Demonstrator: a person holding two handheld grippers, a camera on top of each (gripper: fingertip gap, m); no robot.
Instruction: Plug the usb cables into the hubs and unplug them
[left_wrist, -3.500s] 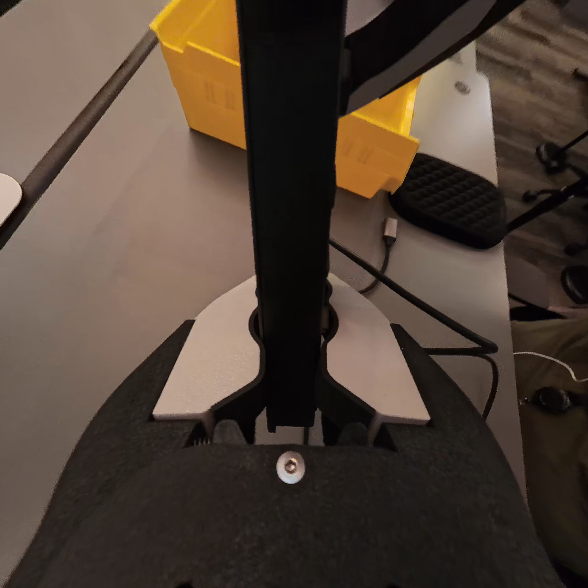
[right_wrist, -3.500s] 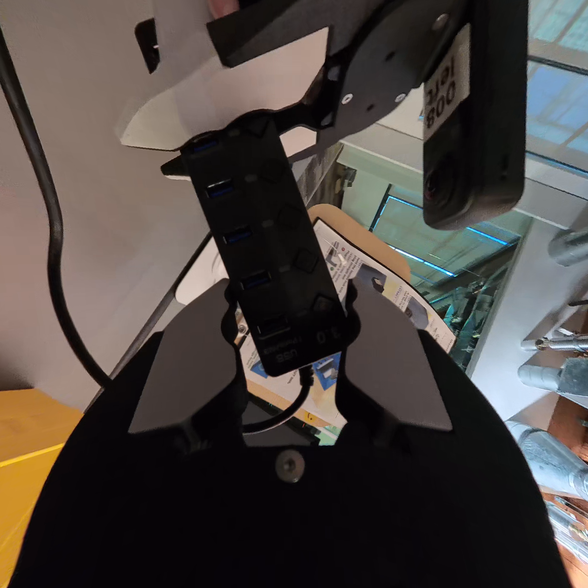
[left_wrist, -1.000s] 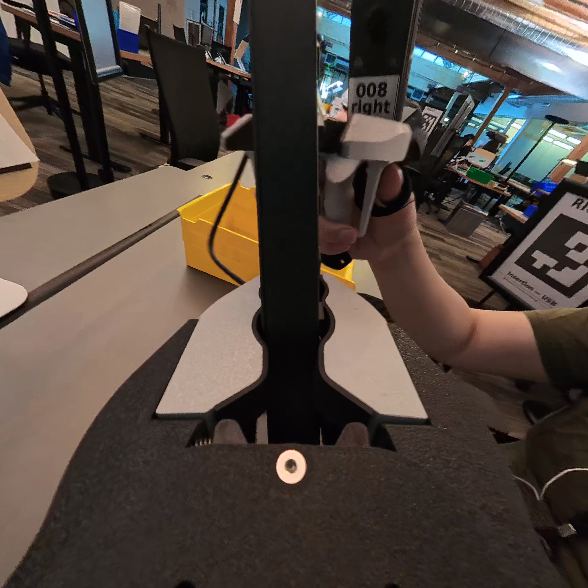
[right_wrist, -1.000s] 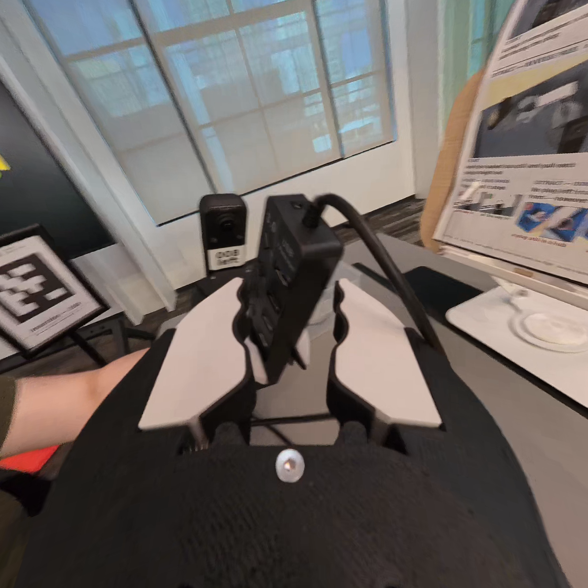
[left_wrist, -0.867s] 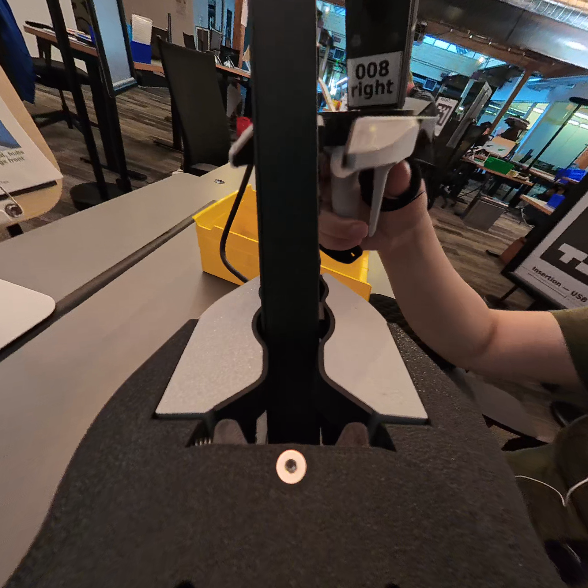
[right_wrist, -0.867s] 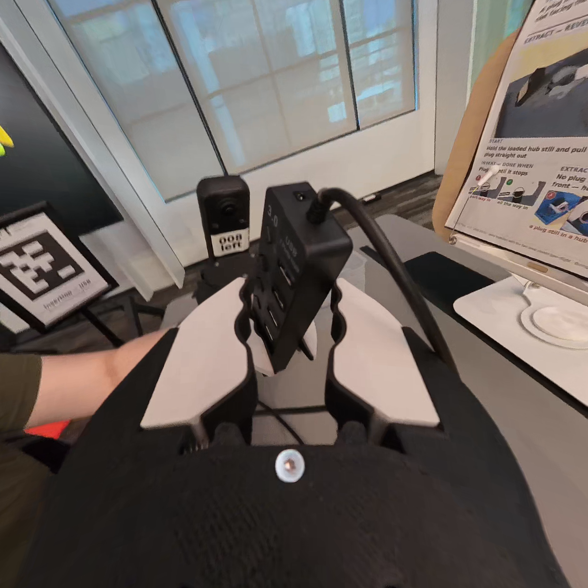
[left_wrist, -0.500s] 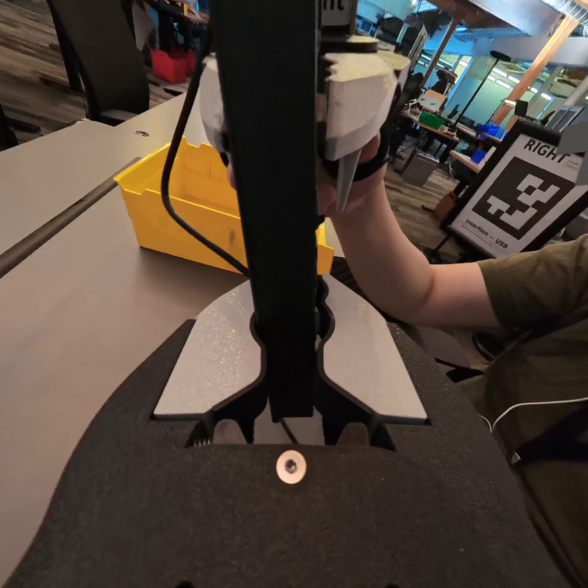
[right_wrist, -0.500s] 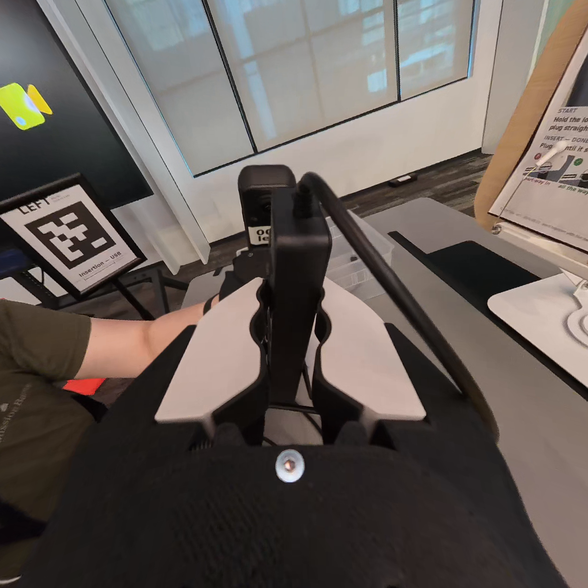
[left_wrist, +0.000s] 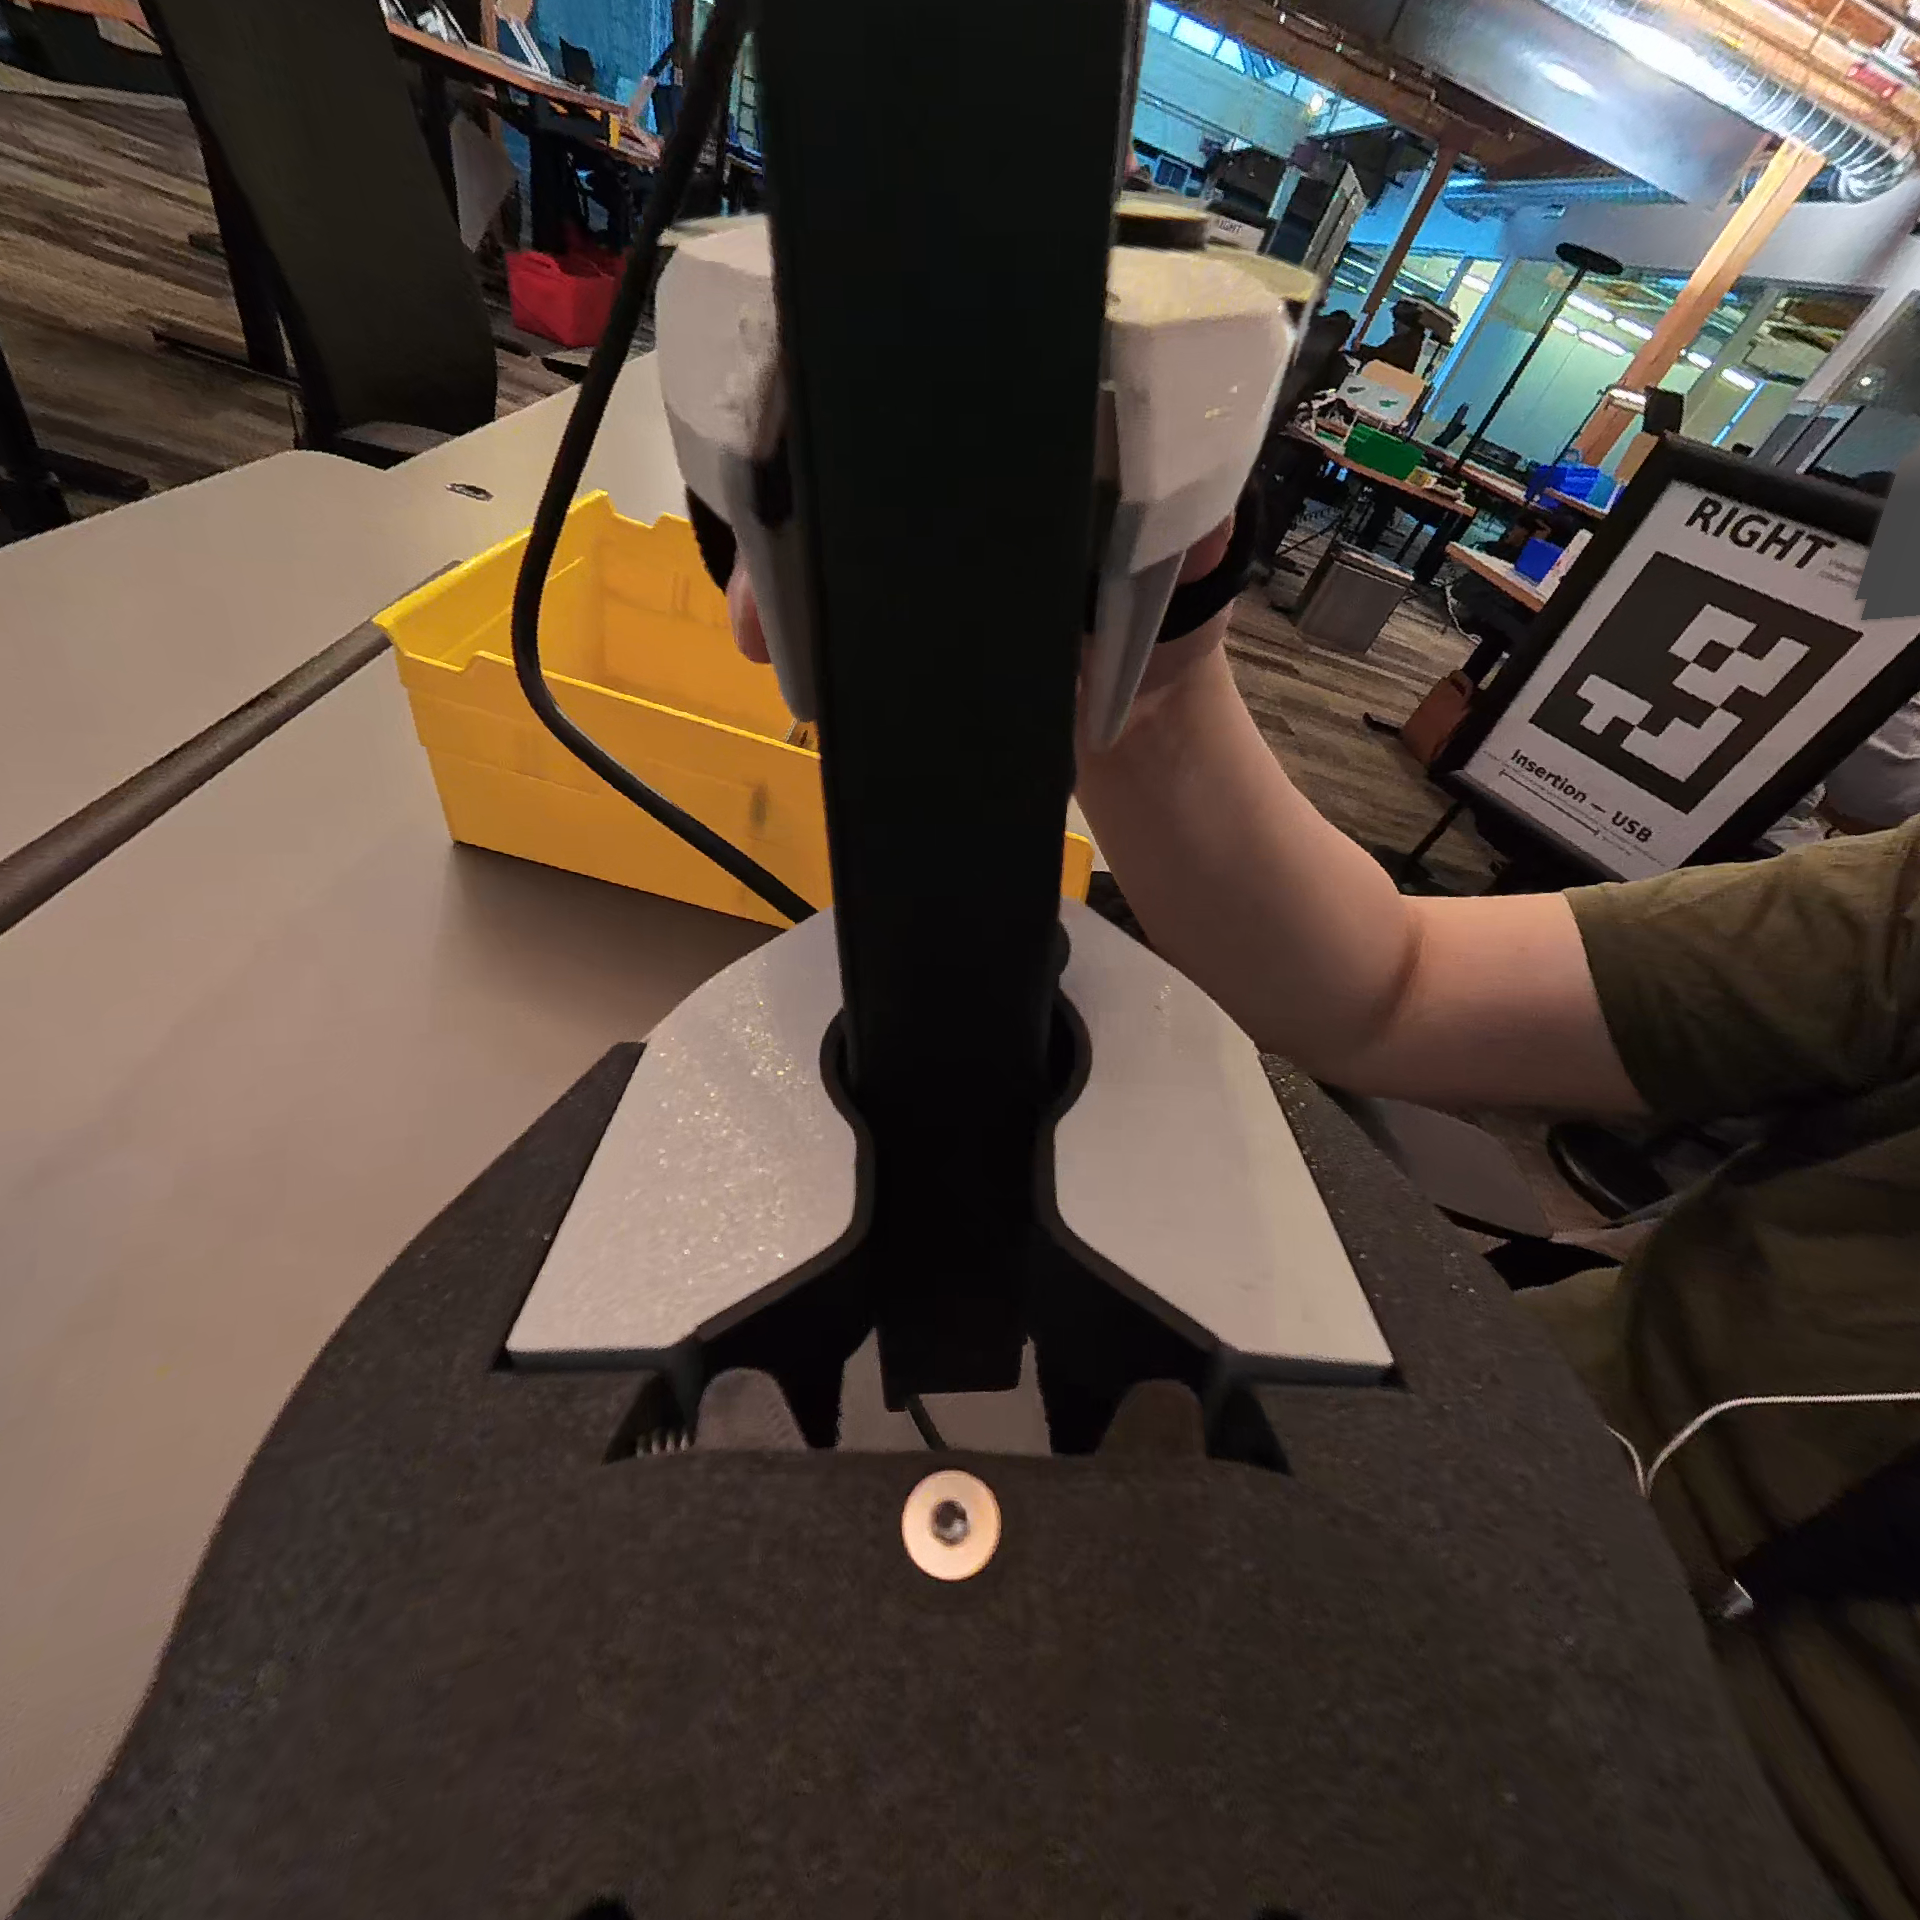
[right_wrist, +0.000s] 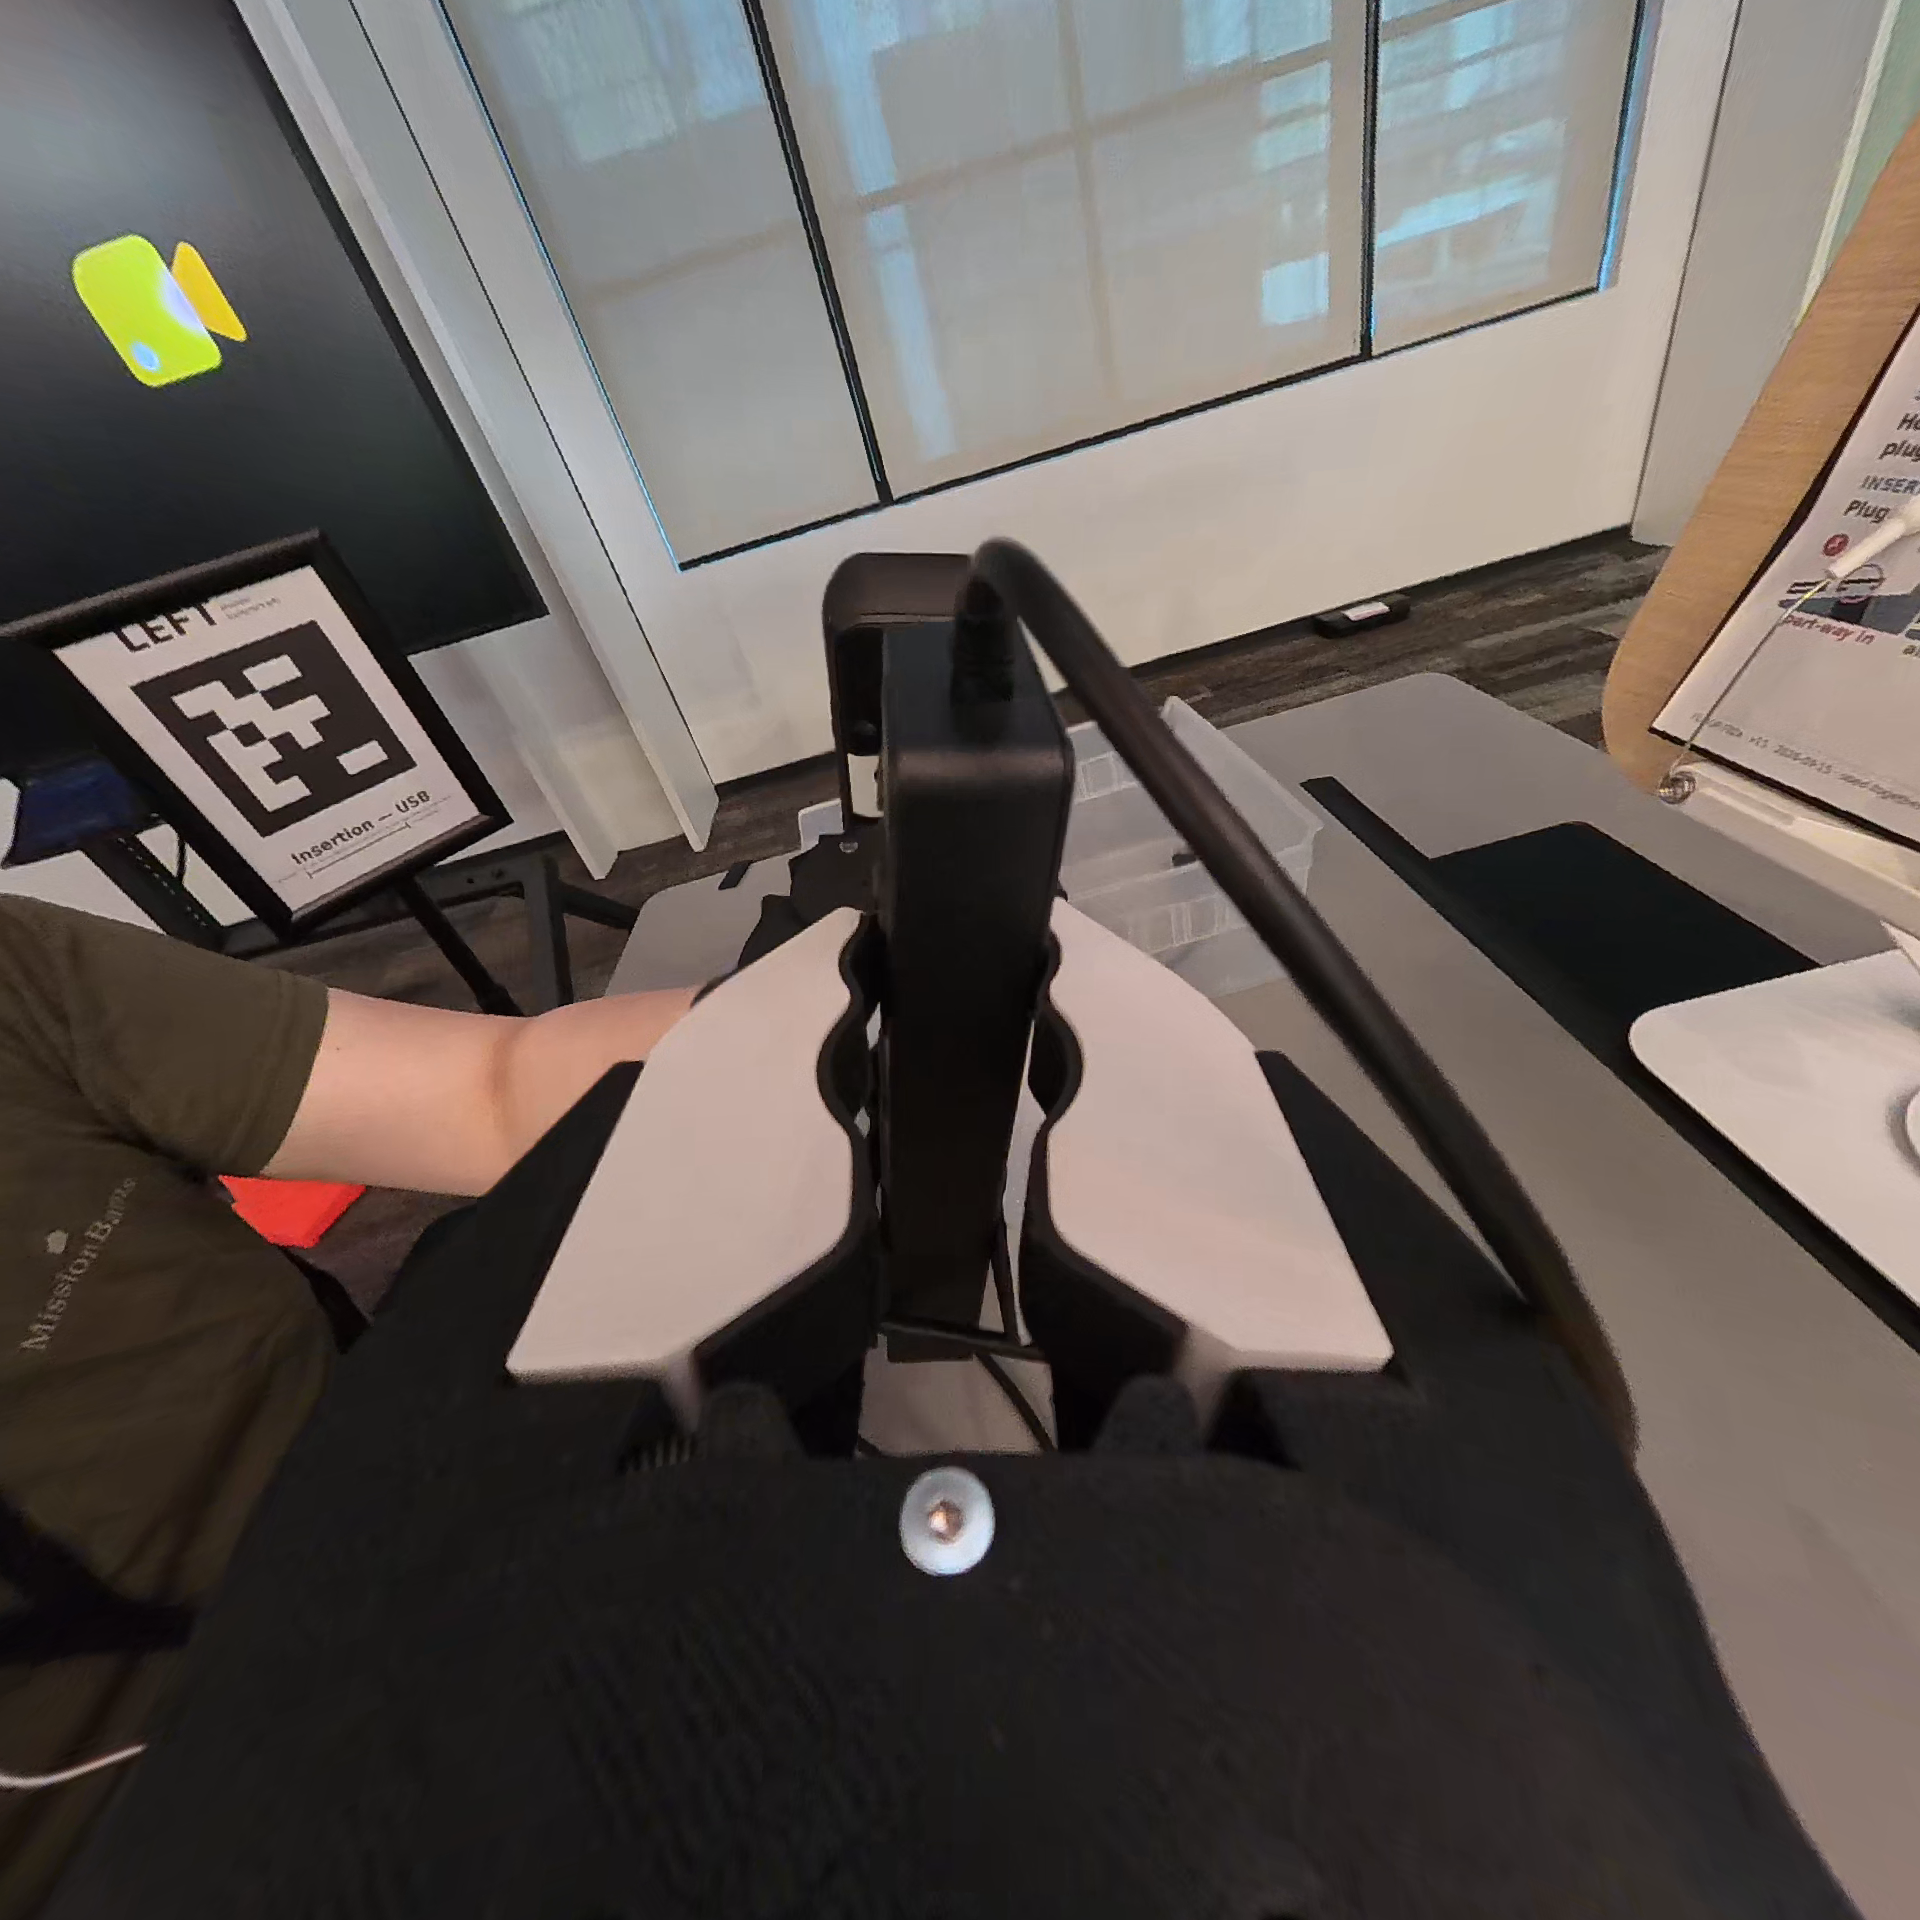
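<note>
A long black USB hub (left_wrist: 935, 520) is held off the grey table by both grippers, one at each end. My left gripper (left_wrist: 951, 966) is shut on its near end. The right gripper's white fingers (left_wrist: 1184, 416) clamp the far end. In the right wrist view my right gripper (right_wrist: 956, 966) is shut on the hub (right_wrist: 966, 831), seen edge-on. The hub's thick black cable (right_wrist: 1247, 914) leaves its top end and arcs down to the right. In the left wrist view it (left_wrist: 540, 623) loops down in front of the bin. The hub's ports are hidden, and no plug is in view.
A yellow bin (left_wrist: 582, 727) stands on the grey table (left_wrist: 260, 1039) behind the hub. The person's arm (left_wrist: 1247, 914) reaches in from the right. A clear plastic box (right_wrist: 1174, 831), a black mat (right_wrist: 1610, 935) and a white pad (right_wrist: 1787, 1060) lie on the table. My right fingertips sit around 8 cm from my left ones.
My right gripper has closed from open onto the hub's end, and the hub has turned edge-on to it. Both grippers have swung up and around with the hub between them.
</note>
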